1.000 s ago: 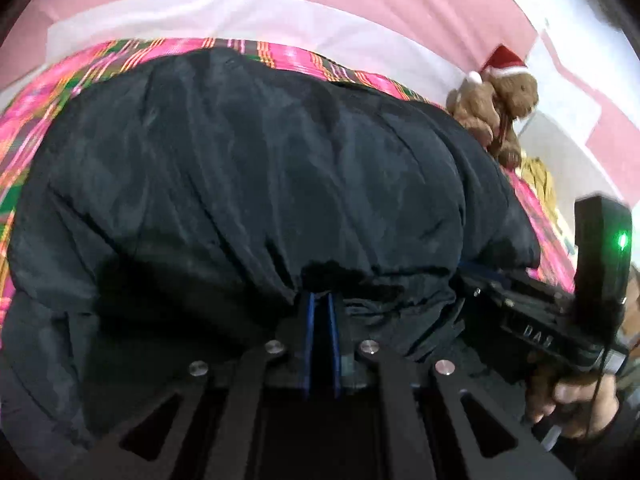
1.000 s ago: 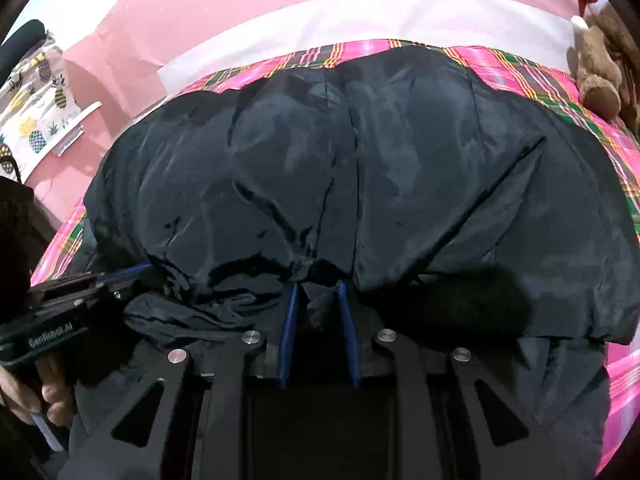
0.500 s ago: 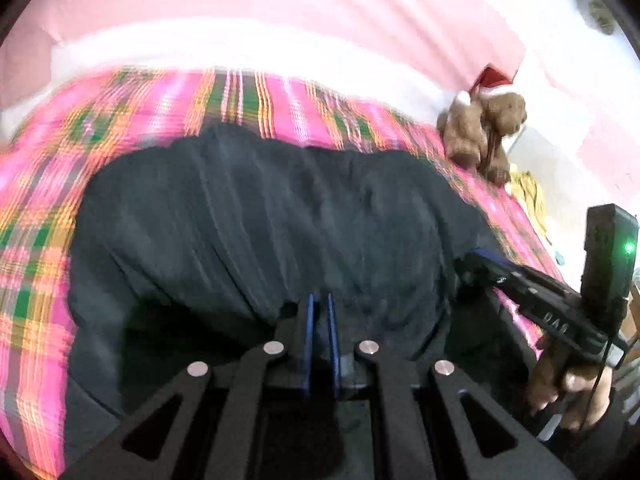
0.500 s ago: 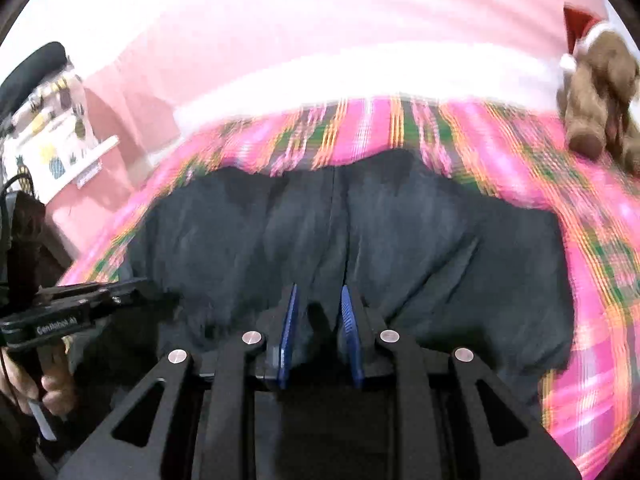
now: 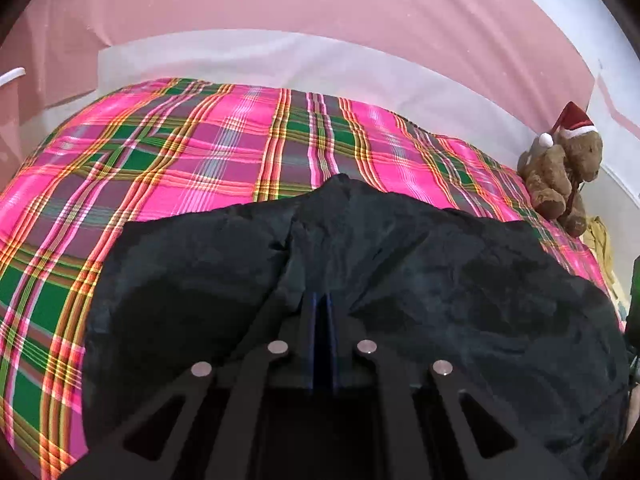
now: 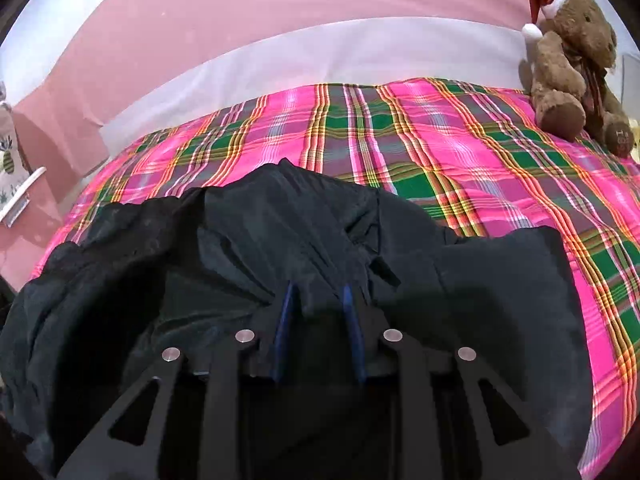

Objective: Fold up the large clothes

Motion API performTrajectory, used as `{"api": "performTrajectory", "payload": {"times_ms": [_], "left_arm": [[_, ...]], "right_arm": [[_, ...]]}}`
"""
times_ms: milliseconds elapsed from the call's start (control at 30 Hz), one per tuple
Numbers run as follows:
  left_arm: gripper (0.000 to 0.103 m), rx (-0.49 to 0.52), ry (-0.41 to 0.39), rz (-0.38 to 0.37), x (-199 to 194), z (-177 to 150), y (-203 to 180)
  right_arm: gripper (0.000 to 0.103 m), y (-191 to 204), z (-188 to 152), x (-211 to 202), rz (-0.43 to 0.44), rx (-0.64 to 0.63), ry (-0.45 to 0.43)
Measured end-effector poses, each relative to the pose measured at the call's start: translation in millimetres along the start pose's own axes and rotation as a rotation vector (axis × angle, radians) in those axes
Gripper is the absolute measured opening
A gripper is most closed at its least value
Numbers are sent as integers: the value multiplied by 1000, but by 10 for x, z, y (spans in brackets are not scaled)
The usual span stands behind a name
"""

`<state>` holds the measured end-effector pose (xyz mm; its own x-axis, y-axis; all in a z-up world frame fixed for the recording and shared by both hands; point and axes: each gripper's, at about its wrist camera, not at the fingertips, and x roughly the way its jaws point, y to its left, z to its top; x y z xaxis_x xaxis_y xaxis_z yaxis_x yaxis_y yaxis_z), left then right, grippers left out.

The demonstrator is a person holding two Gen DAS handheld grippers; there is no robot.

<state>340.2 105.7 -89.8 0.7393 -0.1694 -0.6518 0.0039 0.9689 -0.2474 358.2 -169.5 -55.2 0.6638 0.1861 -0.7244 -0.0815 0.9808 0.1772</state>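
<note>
a black garment point(image 5: 420, 280) lies bunched on the near half of a plaid bed point(image 5: 200, 152). the left gripper point(image 5: 322, 304) pinches its fabric tight, likely to carry a fold, while the right gripper point(image 6: 316, 300) is opening with cloth between narrow fingers. a teddy bear point(image 6: 572, 60) sits well apart.

Only lettering: pale embroidery on teddy bear point(image 6: 572, 56) foot sole, too small to read.
</note>
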Motion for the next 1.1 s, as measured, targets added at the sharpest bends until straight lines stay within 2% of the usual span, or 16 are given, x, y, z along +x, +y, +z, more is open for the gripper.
{"api": "performTrajectory", "payload": {"times_ms": [100,200,300,400,467,600,733,867,933,1000,1100], "left_arm": [[8,-19,21,-11,-42,66,17],[8,-44,12,-42,-351,120,50],[8,-3,-40,-84,-789,67,-29],[8,39,-35,-146,-1043,-148,-154],[8,75,18,-163,-1007,-354,-266],[8,76,136,-119,-576,-591,-318],[8,62,129,-115,-716,-513,-336],[8,105,101,-163,-1047,-595,-503],[8,126,123,-189,-1006,-677,-607],[8,140,163,-163,-799,-768,-678],[8,97,182,-160,-567,-816,-654]], "right_arm": [[26,23,66,-52,-15,-3,18],[27,98,151,-399,-12,9,-28],[28,241,139,-859,87,5,-94],[28,524,-94,-1102,185,-60,-69],[28,691,-291,-994,184,-117,2],[28,678,-494,-475,157,-110,117],[28,680,-440,-636,158,-96,92],[28,755,-519,-1045,198,-115,45],[28,795,-624,-996,210,-123,72],[28,809,-726,-757,184,-121,131],[28,760,-831,-527,176,-97,157]]}}
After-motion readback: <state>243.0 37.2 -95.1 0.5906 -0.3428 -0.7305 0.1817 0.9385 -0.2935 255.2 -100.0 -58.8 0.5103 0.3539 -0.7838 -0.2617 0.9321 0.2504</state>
